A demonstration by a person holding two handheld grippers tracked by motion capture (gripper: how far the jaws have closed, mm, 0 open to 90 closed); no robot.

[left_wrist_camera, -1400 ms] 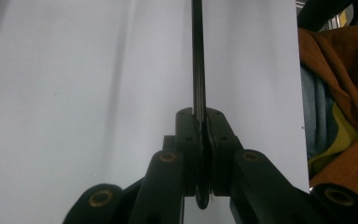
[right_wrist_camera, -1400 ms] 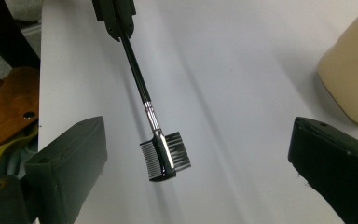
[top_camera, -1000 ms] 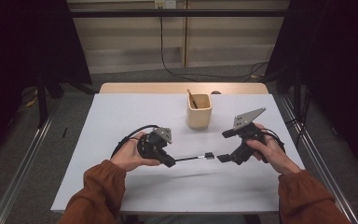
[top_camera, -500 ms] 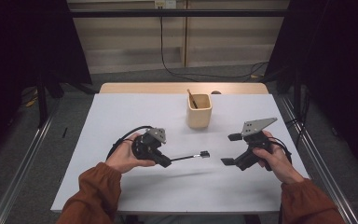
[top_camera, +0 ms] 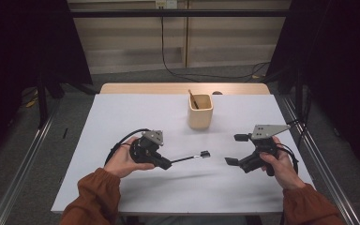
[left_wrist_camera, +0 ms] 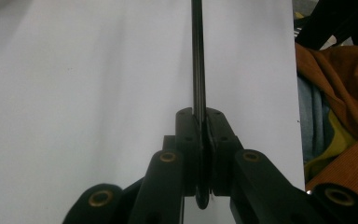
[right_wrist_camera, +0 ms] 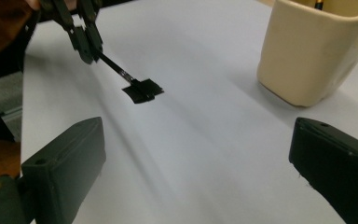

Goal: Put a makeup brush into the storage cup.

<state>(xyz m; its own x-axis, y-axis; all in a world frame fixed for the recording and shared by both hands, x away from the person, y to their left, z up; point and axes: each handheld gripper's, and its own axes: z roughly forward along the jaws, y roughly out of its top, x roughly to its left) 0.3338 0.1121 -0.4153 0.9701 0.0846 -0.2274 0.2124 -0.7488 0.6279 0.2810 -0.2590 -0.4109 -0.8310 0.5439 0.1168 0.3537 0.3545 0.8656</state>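
High view: left tongs [top_camera: 168, 164] clamp a thin black flat-headed brush [top_camera: 194, 156] above the white table [top_camera: 122, 117]; right tongs [top_camera: 234, 149] gape wide, empty.

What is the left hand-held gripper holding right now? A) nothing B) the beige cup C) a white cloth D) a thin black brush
D: the left hand-held gripper has its jaws shut on the handle of a thin black brush, whose flat head sticks out over the white table; the beige cup stands apart.
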